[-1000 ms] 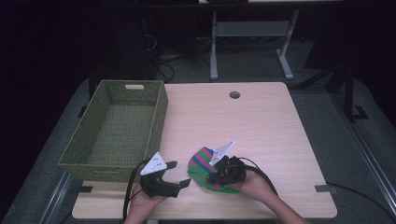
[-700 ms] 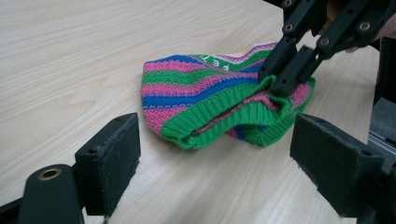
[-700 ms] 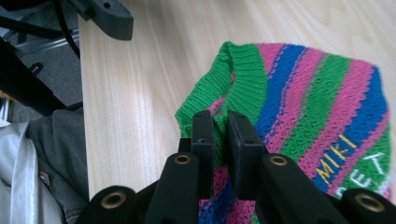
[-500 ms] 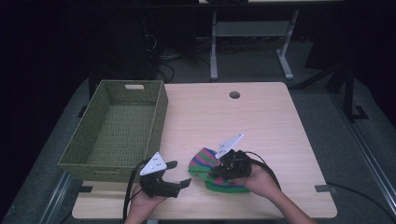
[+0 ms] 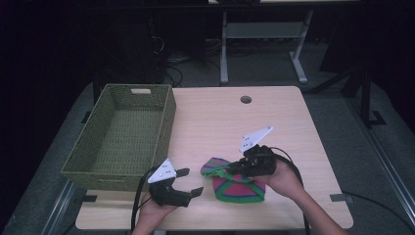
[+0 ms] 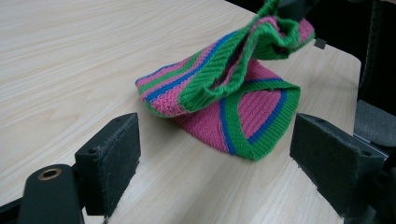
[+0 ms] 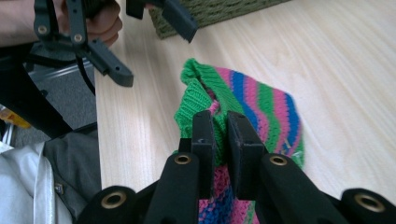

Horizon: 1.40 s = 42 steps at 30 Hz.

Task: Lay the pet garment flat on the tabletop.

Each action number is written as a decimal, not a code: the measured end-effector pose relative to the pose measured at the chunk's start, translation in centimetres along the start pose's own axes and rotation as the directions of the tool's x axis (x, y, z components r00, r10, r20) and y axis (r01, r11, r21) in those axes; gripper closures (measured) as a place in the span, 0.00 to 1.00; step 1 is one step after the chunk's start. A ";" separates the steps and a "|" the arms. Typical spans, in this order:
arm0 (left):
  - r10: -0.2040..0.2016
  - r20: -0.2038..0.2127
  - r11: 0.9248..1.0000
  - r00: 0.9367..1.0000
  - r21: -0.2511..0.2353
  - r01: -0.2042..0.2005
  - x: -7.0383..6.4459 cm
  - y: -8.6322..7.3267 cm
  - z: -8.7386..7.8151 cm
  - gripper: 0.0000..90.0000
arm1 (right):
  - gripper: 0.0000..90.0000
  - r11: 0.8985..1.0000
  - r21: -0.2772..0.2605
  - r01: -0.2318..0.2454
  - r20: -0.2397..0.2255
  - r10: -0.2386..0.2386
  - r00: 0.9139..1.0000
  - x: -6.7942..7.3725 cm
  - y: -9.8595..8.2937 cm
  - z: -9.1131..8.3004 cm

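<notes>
A knitted piece (image 5: 237, 185) striped pink, green and blue lies near the table's front edge, one flap folded up and over. My right gripper (image 5: 237, 167) is shut on that raised green edge (image 7: 219, 122) and holds it above the table. In the left gripper view the knitted piece (image 6: 243, 88) lies just ahead of the jaws, its lifted flap hanging over the flat part. My left gripper (image 5: 192, 182) stands open to the left of the knit, not touching it; it appears as the left gripper (image 7: 144, 42) at the top left of the right gripper view.
A green woven basket (image 5: 122, 137) stands at the table's left side, nothing visible inside. The light wood table (image 5: 235, 122) has a round cable hole (image 5: 245, 99) near its back edge. A white desk frame (image 5: 259, 44) stands behind the table.
My right gripper has pulled the knit's edge up and leftward, folding the flap over. The left gripper has stayed in place, open.
</notes>
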<state>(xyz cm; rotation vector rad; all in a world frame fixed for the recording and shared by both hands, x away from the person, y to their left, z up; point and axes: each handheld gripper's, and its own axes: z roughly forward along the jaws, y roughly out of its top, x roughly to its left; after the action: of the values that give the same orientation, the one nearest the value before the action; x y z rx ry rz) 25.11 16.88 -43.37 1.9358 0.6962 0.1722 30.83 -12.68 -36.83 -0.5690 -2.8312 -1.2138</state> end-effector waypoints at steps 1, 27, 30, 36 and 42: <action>0.006 0.003 1.000 1.000 -0.002 -0.006 -0.1 0.1 0.1 0.18 | 0.91 1.000 -0.007 -0.010 -0.005 0.010 1.000 -0.1 0.0 -0.2; 0.074 0.007 0.997 0.997 0.008 -0.075 1.0 1.5 4.9 0.36 | 0.91 0.995 -0.081 -0.058 -0.045 0.055 0.997 -2.4 -0.3 -3.9; 0.078 0.017 0.997 0.997 0.015 -0.078 1.3 1.5 5.7 0.37 | 0.91 0.995 -0.080 -0.058 -0.049 0.055 0.997 -2.7 -0.5 -4.0; 0.087 0.032 0.996 0.996 0.027 -0.087 1.9 2.0 6.9 0.45 | 0.91 0.994 -0.083 -0.071 -0.055 0.067 0.996 -3.2 -0.8 -4.1; 0.084 0.068 0.996 0.994 0.006 -0.085 2.0 2.5 7.3 0.69 | 0.91 0.993 -0.085 -0.080 -0.049 0.076 0.996 -3.5 -1.1 -4.3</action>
<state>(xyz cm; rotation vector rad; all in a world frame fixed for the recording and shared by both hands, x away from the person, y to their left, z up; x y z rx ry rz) 30.77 11.48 -44.98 1.9719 0.5716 0.1547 33.15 -17.57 -35.13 -0.6398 -2.7034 -1.3237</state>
